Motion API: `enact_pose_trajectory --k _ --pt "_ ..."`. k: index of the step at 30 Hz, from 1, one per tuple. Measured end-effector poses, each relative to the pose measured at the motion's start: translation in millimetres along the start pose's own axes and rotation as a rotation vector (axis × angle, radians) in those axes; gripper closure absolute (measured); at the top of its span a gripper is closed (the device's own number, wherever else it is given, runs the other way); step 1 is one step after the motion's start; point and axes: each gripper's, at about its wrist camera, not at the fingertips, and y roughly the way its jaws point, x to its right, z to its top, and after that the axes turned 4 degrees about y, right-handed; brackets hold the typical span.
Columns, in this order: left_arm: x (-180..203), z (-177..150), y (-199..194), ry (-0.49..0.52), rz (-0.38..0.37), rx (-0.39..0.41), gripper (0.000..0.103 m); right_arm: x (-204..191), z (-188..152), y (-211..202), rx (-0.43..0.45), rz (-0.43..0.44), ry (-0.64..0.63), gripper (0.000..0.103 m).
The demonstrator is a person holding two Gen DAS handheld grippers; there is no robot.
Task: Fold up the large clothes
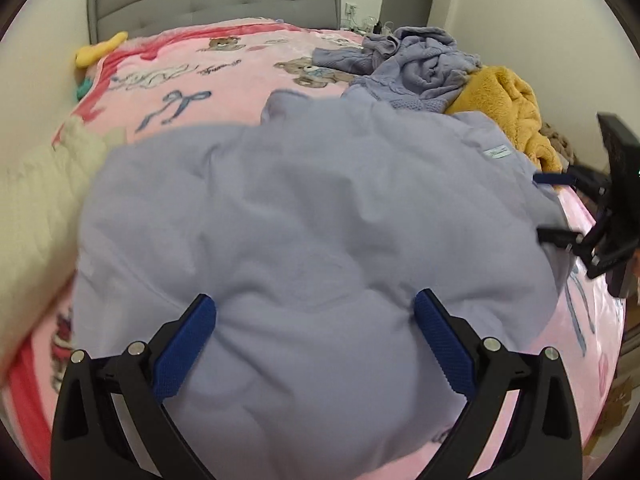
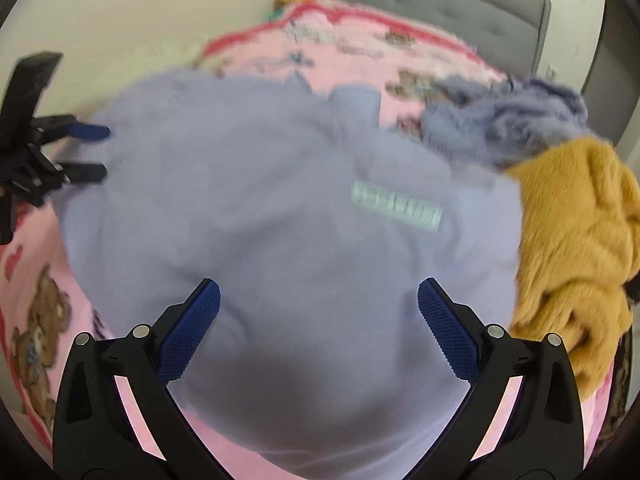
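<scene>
On pink bear blanket (image 1: 248,68): lavender garment (image 1: 312,216) | grey headboard (image 1: 216,4) behind | both grippers' fingers (image 1: 188,344) spread

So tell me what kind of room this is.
A bedroom, most likely: a grey padded headboard against the wall, a pink teddy-bear blanket spread over the bed, and loose clothes piled on it.

left gripper (image 1: 315,312) | black frame | fingers (image 1: 184,354) blue, textured, apparently rubber | silver screws
</scene>
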Motion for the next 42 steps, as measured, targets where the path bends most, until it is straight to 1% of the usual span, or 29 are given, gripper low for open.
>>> enact_pose_trajectory --k 1,3,4,7,8,11,15,18,20,21,22,23,24,25,26,27,29,30,31,32,34,36,39,42 --pt "-2 0 5 -0.018 -0.005 0.002 0.004 1 -3 5 -0.01 0.001 0.012 0.008" --pt "-5 -3 13 -0.038 -0.005 -0.005 0.004 3 -6 15 -0.001 -0.002 0.004 0.008" --pt "-5 -3 18 -0.032 0.001 -0.008 0.004 2 -7 18 0.003 -0.011 -0.014 0.008" --pt "1 -7 28 0.016 0.04 -0.007 0.004 0 -8 32 -0.035 -0.028 -0.044 0.007" --pt "2 -9 29 0.015 0.042 -0.006 0.004 1 -7 37 -0.055 -0.025 -0.042 0.007" --pt "-4 -9 35 -0.03 0.02 -0.029 0.004 5 -7 45 -0.072 -0.015 -0.033 0.007" --pt "-2 -4 44 -0.015 0.038 -0.061 0.004 5 -7 52 -0.077 -0.017 -0.031 0.007" --pt "1 -1 36 0.004 0.046 -0.065 0.004 6 -4 48 -0.085 -0.014 -0.024 0.007" --pt "2 5 21 0.014 0.048 -0.041 0.004 9 2 33 -0.075 0.012 -0.001 0.007" --pt "2 9 11 0.023 0.056 -0.01 0.004 10 5 25 -0.052 0.022 0.009 0.008" --pt "3 15 -6 0.045 0.07 0.072 0.005 12 10 11 0.016 0.037 0.019 0.008" --pt "3 19 -15 0.058 0.073 0.12 0.005 13 14 -1 0.081 0.053 0.027 0.008" --pt "2 28 -27 0.076 0.075 0.191 0.005 15 20 -15 0.17 0.072 0.039 0.008" --pt "1 38 -30 0.082 0.084 0.216 0.005 16 28 -24 0.243 0.074 0.054 0.008" --pt "-1 49 -26 0.079 0.097 0.2 0.005 17 38 -25 0.268 0.065 0.075 0.008" --pt "-3 61 -17 0.065 0.094 0.163 0.005 18 45 -21 0.26 0.066 0.095 0.008" --pt "-10 77 12 0.013 0.062 0.039 0.005 18 60 -4 0.226 0.086 0.146 0.008" --pt "-13 80 28 -0.002 0.051 -0.01 0.005 17 67 9 0.199 0.097 0.171 0.008" --pt "-14 80 40 0.002 0.056 -0.047 0.005 15 71 20 0.163 0.09 0.183 0.008" --pt "-15 76 49 0.012 0.054 -0.068 0.005 13 73 35 0.108 0.074 0.186 0.008" --pt "-17 68 56 0.019 0.034 -0.066 0.005 9 71 53 0.047 0.045 0.146 0.008" --pt "-21 59 59 0.005 0.02 -0.07 0.005 1 63 61 0.023 0.021 0.102 0.008" --pt "-18 54 67 0.021 0.048 -0.092 0.004 -4 61 72 -0.009 0.001 0.08 0.008" --pt "-15 56 75 0.032 0.067 -0.113 0.004 -5 60 79 -0.022 -0.015 0.056 0.008"
